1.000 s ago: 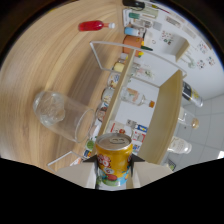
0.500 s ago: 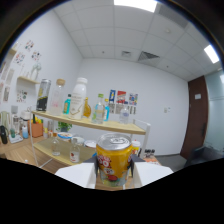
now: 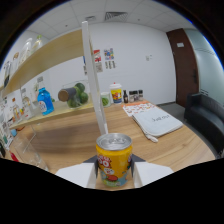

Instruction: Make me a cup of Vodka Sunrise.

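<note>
My gripper (image 3: 114, 169) is shut on a yellow and orange drink can (image 3: 114, 152) with a silver, unopened top. The can stands upright between the dark pads (image 3: 93, 167), pressed from both sides, and is held above the wooden table (image 3: 75, 137). A clear glass (image 3: 22, 150) shows low beside the left finger, only partly in view. Bottles stand on the clear shelf behind it, among them a blue one (image 3: 44, 101).
A clear acrylic shelf post (image 3: 95, 80) rises just beyond the can. A jar with green contents (image 3: 75, 95) and small bottles (image 3: 116, 94) stand at the table's back. A white cloth bag (image 3: 155, 122) lies to the right. A brown door (image 3: 181, 55) and a dark sofa (image 3: 210, 117) stand farther off.
The view has swung from tilted over the table and glass, past the shelf, to looking rightward along the table. The can has stayed in the fingers throughout.
</note>
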